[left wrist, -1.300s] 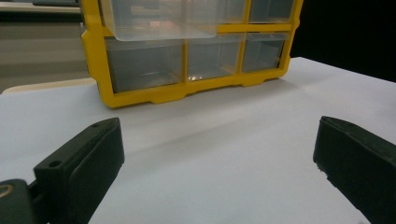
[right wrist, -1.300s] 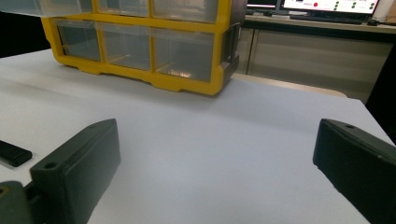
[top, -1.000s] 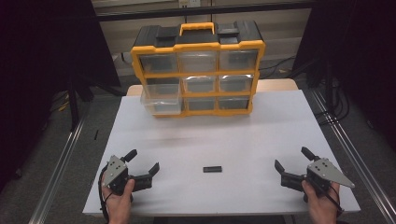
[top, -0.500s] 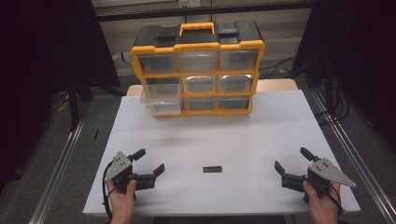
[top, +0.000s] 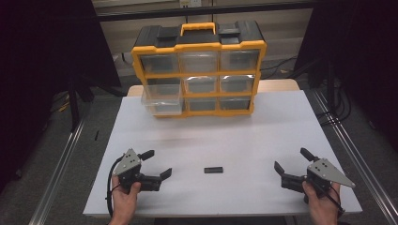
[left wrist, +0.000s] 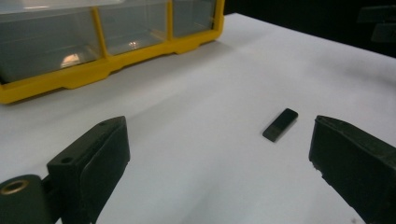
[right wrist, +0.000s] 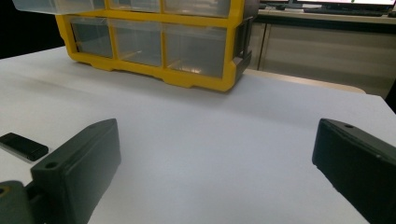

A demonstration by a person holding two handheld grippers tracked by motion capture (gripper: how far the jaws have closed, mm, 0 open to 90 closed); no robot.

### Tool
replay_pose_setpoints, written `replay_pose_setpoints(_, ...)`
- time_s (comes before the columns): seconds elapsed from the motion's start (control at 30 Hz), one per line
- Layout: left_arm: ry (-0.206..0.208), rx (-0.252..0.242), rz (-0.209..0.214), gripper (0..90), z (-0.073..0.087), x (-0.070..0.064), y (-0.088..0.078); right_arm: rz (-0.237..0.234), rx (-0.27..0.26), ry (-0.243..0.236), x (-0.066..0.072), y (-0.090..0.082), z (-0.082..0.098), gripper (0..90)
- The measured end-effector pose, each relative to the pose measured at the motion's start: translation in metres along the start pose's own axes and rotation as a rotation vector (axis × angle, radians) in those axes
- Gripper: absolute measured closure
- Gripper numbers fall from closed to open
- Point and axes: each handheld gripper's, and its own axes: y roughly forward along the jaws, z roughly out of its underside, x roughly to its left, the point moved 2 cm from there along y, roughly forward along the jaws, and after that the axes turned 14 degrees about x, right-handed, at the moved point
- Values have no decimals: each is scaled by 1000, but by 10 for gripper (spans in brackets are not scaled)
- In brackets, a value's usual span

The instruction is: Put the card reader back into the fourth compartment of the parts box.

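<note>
I hold my left gripper (top: pixel 157 164) low over the near left part of the white table (top: pixel 263 140), and its two black jaws are spread wide with nothing between them. My right gripper (top: pixel 291 161) is over the near right part of the table, and its jaws are wide apart and empty too. A small flat black bar (top: pixel 213 170) lies on the table between my two grippers, closer to the left one. It touches neither of them. In the left gripper view the small flat black bar (left wrist: pixel 280 124) lies ahead of my jaws, nearer the right-hand jaw and a bit past its tip. In the right gripper view the bar (right wrist: pixel 22 145) lies off to the side, outside the left-hand jaw. Far back on the table stands a yellow and black drawer box (top: pixel 199 70) with clear drawers. One clear drawer (top: pixel 162 99) on its left side sticks out a little.
</note>
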Motion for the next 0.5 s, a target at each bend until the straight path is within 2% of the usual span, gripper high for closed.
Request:
replay_pose_setpoints(0.07, 5, 19, 24, 52, -3, -2, 3, -3, 2, 3, 0, -1, 0, 12)
replay_pose_setpoints(0.2, 15, 45, 16, 38, -9, -6, 7, -6, 0, 1, 0, -1, 1, 12)
replay_pose_setpoints(0.27, 12, 38, 11, 34, -11, -8, 8, -11, 1, -1, 0, -1, 1, 13)
replay_pose_setpoints(0.37, 12, 46, 52, 39, -13, -8, 10, -10, 0, -3, 1, -1, 1, 13)
replay_pose_setpoints(0.43, 6, 51, 103, 46, -14, -6, 14, -9, 2, -4, 1, -1, 1, 13)
replay_pose_setpoints(0.5, 5, 37, 135, 53, -17, -5, 18, -10, 3, -3, 1, 0, 0, 13)
